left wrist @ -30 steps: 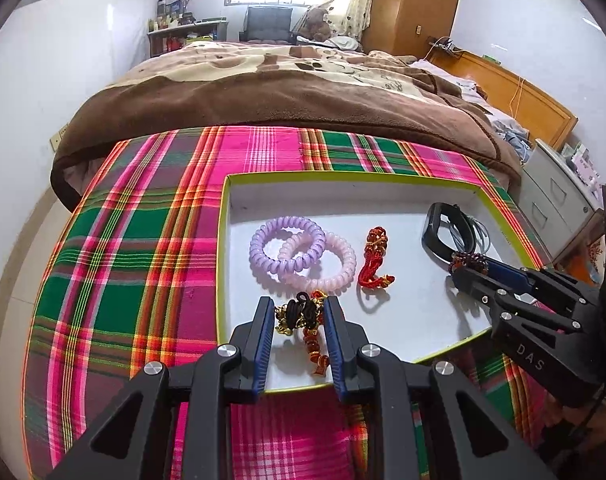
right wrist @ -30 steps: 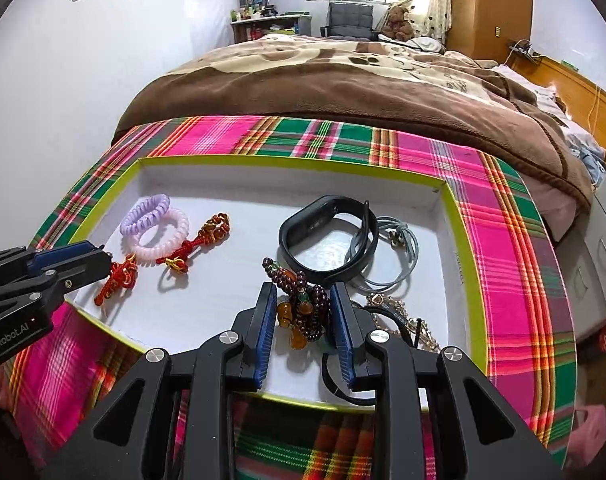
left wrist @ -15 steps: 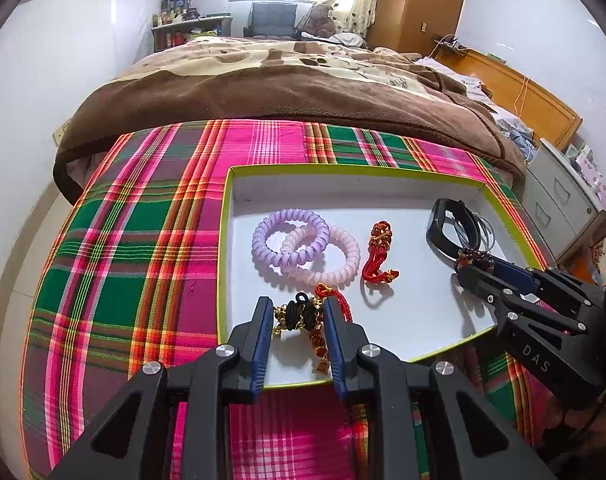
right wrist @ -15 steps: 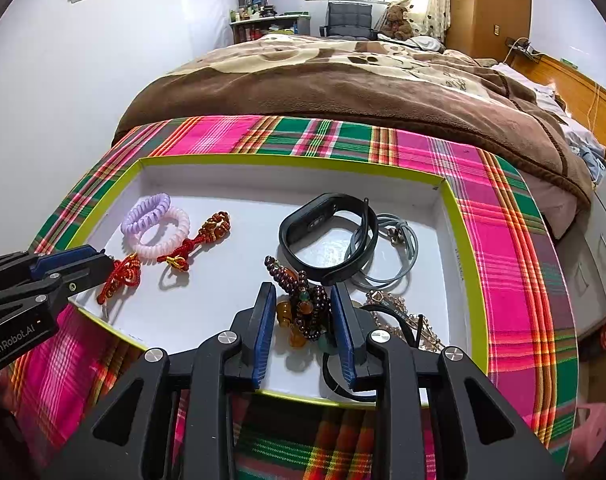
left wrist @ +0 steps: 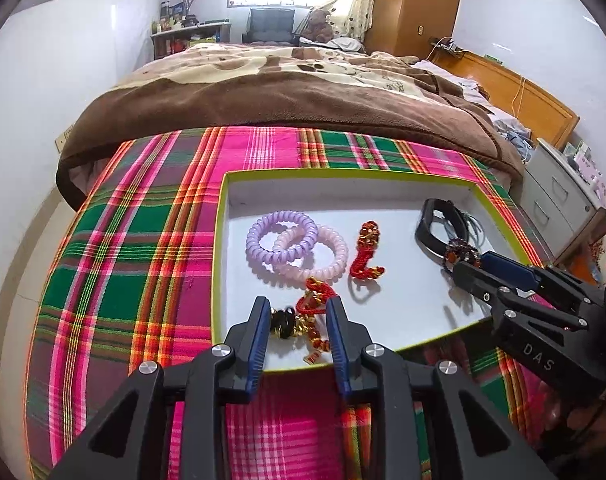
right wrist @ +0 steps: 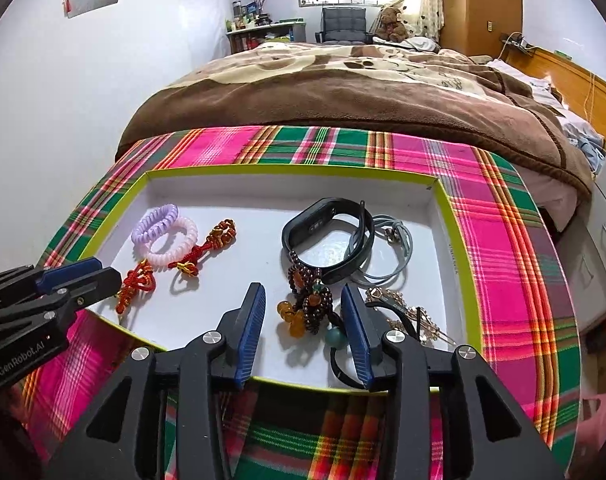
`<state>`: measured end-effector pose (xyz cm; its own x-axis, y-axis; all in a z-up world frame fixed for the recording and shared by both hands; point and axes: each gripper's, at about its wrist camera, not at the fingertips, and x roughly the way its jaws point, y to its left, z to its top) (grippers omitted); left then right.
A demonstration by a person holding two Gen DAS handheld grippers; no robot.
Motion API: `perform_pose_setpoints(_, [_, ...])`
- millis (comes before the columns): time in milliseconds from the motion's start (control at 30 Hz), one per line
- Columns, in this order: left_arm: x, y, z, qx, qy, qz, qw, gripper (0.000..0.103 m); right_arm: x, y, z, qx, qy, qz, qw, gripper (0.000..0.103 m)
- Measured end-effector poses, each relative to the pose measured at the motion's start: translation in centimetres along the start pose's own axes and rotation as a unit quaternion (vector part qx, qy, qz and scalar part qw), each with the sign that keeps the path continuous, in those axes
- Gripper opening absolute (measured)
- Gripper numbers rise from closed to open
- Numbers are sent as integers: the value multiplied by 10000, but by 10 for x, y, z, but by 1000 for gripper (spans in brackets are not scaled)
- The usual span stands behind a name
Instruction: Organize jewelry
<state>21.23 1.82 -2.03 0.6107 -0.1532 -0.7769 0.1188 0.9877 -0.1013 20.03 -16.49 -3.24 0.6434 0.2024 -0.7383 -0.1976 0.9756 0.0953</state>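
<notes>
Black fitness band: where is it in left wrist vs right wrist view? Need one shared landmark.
Left wrist: black fitness band at right of the tray, just beyond the right gripper.
Right wrist: black fitness band centre of picture, beyond the dark bead bracelet.
Shared landmark: lilac coil hair tie overlapping the pink one.

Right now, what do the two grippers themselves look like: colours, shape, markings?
Both are matte black, angular frames with silver screw heads and blue pads lining the finger insides. Seen from the other camera, the left gripper bears white "GenRobot.AI" lettering on its side and the right gripper "DAS". No cables or sleeves show.
</notes>
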Motion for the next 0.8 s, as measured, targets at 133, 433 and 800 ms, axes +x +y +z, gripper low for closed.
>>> perform_pose_setpoints(133, [-12,-7,-5,56,-107,136,9998,28,-11,0,-5,79,-84,28,9999,42])
perform_pose_setpoints(433, [-44,-18,-27,-23,-311,454,9985,29,-48,5,-20,247,-365,91,9990,48])
perform_pose_setpoints(800, [-87,-35,-55,-13,-602,641,9961,29,-89,19,-48,209,-540,82,9983,48])
